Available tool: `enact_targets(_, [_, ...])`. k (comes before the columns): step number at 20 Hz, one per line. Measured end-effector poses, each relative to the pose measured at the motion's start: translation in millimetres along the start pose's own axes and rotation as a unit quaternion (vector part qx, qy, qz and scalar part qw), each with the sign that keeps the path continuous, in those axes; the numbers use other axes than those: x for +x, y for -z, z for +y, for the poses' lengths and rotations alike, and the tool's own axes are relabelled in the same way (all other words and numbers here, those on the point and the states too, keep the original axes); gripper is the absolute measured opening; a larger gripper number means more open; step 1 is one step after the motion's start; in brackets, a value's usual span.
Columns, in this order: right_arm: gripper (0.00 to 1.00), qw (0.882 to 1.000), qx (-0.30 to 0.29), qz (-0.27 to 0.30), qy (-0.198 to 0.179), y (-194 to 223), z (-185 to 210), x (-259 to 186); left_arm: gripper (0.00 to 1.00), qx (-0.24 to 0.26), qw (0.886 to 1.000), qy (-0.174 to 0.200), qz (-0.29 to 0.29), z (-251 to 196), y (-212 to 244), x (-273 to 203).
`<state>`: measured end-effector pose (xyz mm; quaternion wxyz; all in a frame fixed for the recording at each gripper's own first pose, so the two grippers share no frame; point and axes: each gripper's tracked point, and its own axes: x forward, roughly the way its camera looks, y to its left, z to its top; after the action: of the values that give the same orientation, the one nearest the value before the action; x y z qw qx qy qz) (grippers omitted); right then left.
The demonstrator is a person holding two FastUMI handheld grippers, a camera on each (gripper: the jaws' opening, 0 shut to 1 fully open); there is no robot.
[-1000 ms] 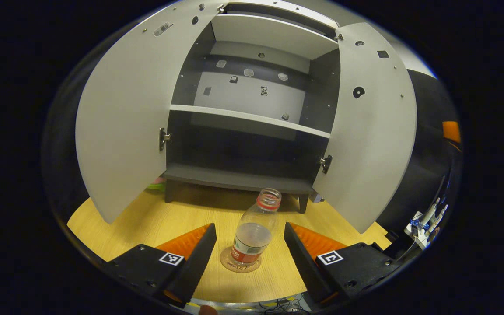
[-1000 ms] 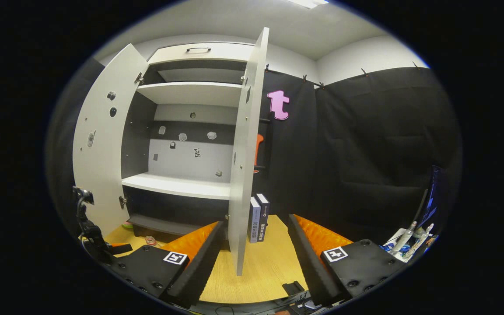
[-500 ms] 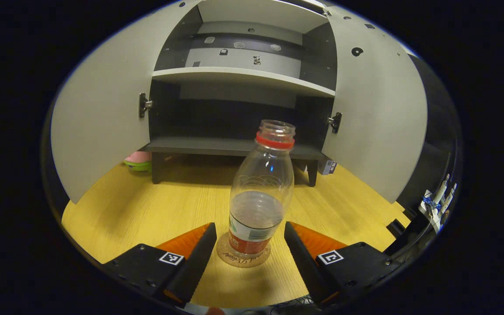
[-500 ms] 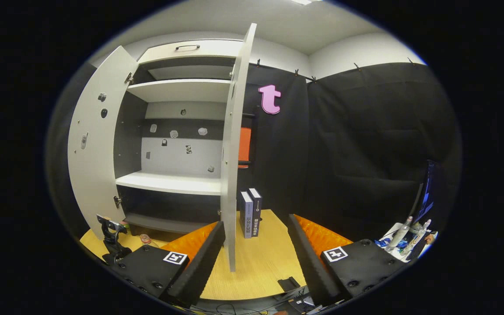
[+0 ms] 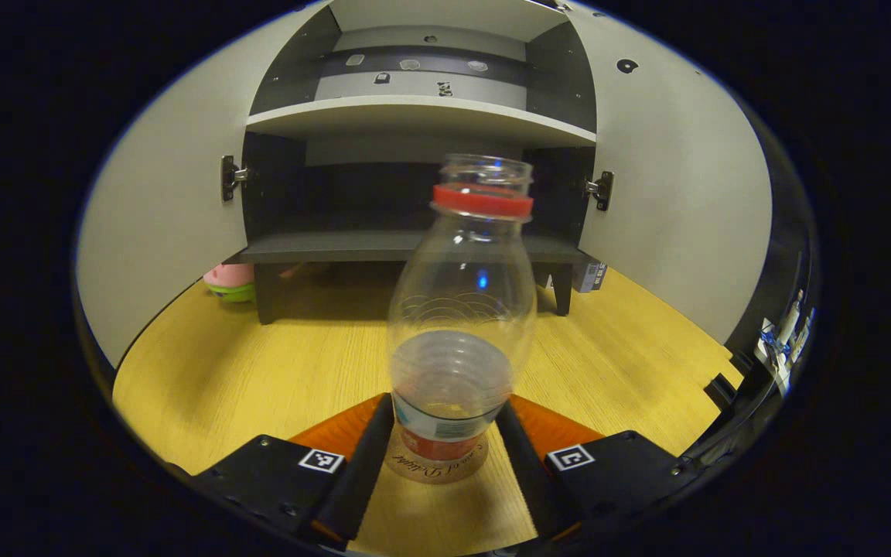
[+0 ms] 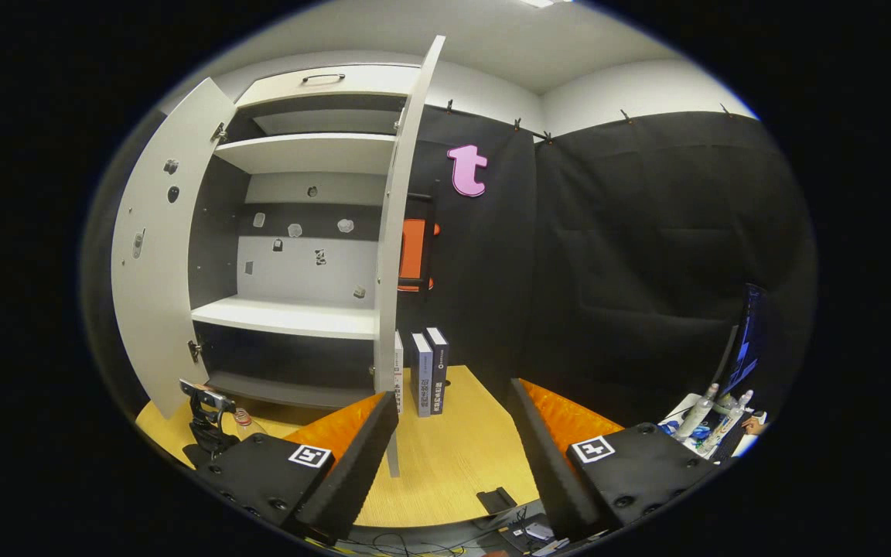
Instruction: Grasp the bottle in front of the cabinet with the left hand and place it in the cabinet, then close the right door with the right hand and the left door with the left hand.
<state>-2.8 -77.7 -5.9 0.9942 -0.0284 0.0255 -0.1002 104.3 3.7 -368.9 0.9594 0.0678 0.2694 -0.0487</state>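
Since the earlier frame, the left gripper (image 5: pixel 443 433) has closed in around the bottle (image 5: pixel 457 333), fingers flanking its base on the coaster (image 5: pixel 436 466), ready to lift toward the cabinet (image 5: pixel 414 247) at twelve o'clock. The right gripper (image 6: pixel 453 456) waits open.

A bottle (image 5: pixel 461 309) stands upright on a coaster (image 5: pixel 435 463) on the table (image 5: pixel 260 371), in front of the cabinet (image 5: pixel 414 116) with both doors swung wide, the left gripper (image 5: pixel 442 441) at either side of its base. Books (image 6: pixel 428 371) stand beside the right door (image 6: pixel 395 232).
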Motion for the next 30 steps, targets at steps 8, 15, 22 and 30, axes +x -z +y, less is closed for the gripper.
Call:
enact_targets(8, [0.97, 0.999, 0.002, -0.011, -0.031, 0.7, 20.6, 6.8, 0.77, -0.006, 1.000, -0.003, -0.012, 15.7, -60.5, -37.8])
enact_targets(15, [0.92, 0.999, 0.010, -0.014, -0.052, 8.4, 37.9, 8.2, 0.77, -0.030, 0.999, 0.007, -0.022, 38.9, -156.2, -69.6])
enact_targets(22, [0.92, 0.999, 0.017, 0.001, -0.051, 22.8, 34.1, 4.9, 0.76, -0.006, 0.996, 0.026, -0.083, 50.1, -289.2, -67.3])
enact_targets(30, [0.97, 0.999, 0.025, 0.004, -0.033, 24.5, 13.7, 9.2, 0.76, 0.014, 0.993, 0.027, -0.117, 41.8, -389.0, -25.4])
